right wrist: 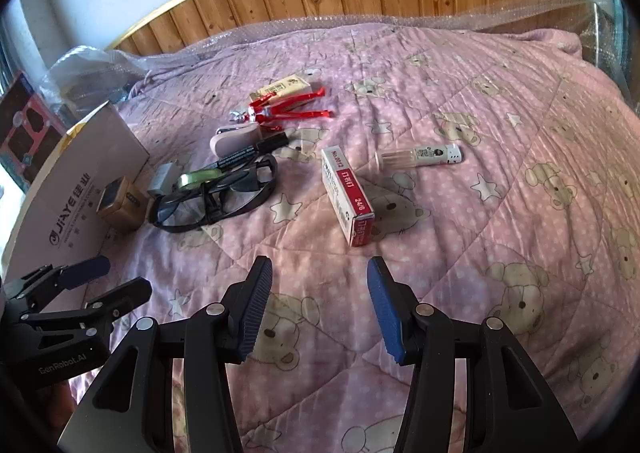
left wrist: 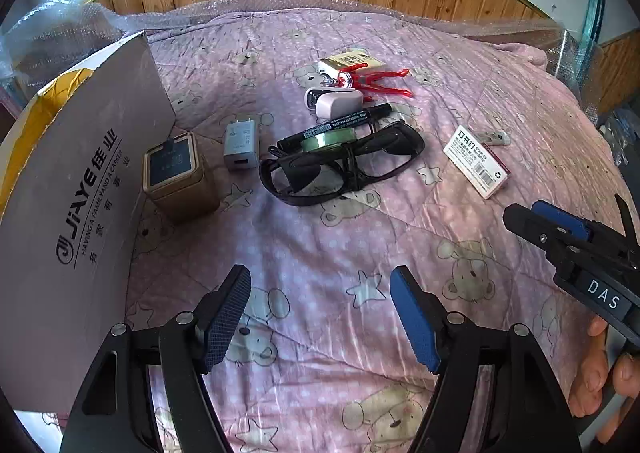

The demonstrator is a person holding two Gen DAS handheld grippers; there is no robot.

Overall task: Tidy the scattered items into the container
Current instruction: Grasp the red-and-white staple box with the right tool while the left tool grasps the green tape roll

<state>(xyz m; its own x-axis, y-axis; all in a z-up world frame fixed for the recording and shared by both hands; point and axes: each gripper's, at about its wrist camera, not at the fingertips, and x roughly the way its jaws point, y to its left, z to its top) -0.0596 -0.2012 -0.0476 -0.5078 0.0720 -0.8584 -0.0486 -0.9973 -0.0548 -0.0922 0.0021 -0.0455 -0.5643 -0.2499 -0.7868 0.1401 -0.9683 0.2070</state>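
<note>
Both tongs, left and right, are hovering wide and empty over the bed, nearing the light, stiff staple box, best pinched across its narrow sides.

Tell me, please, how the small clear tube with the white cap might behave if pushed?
The tube looks cylindrical and lies on its side, so it would probably roll. The soft quilt may slow it. It seems light.
</note>
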